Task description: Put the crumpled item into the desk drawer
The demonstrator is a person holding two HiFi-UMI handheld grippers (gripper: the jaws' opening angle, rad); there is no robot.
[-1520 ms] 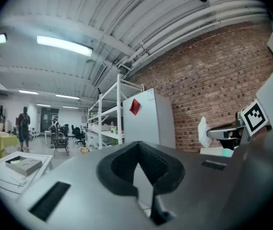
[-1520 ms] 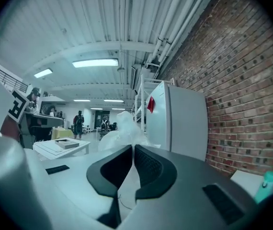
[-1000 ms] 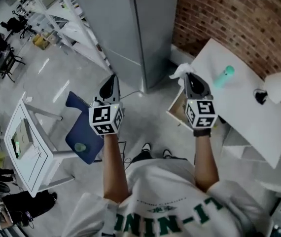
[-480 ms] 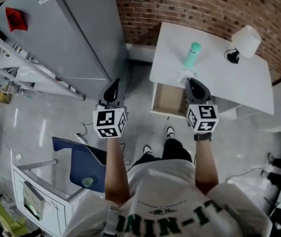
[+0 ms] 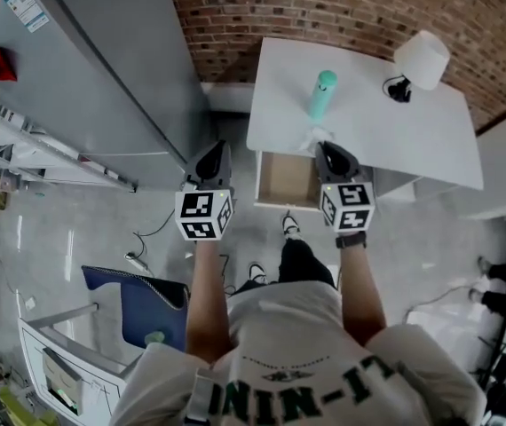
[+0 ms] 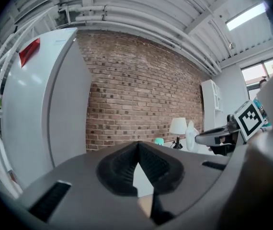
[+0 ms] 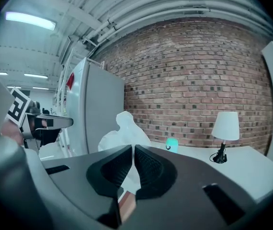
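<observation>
Left gripper [image 5: 215,152]: left of centre in the head view, pointing toward the top of the frame. In the left gripper view the left gripper [image 6: 137,146] has its jaws pressed together at the tips, with nothing between them. Left marker cube [image 5: 204,215]: at its rear, nearest the wrist.

Left forearm [image 5: 205,295]: bare, extended up-frame from the torso.

Right gripper [image 5: 325,149]: right of centre, parallel to and about level with the left. In the right gripper view the right gripper [image 7: 132,150] is clamped on the white crumpled item [image 7: 125,130], which bulges above the tips. Right marker cube [image 5: 348,208]: at its rear.

Right forearm [image 5: 360,284]: bare, extended likewise.
</observation>
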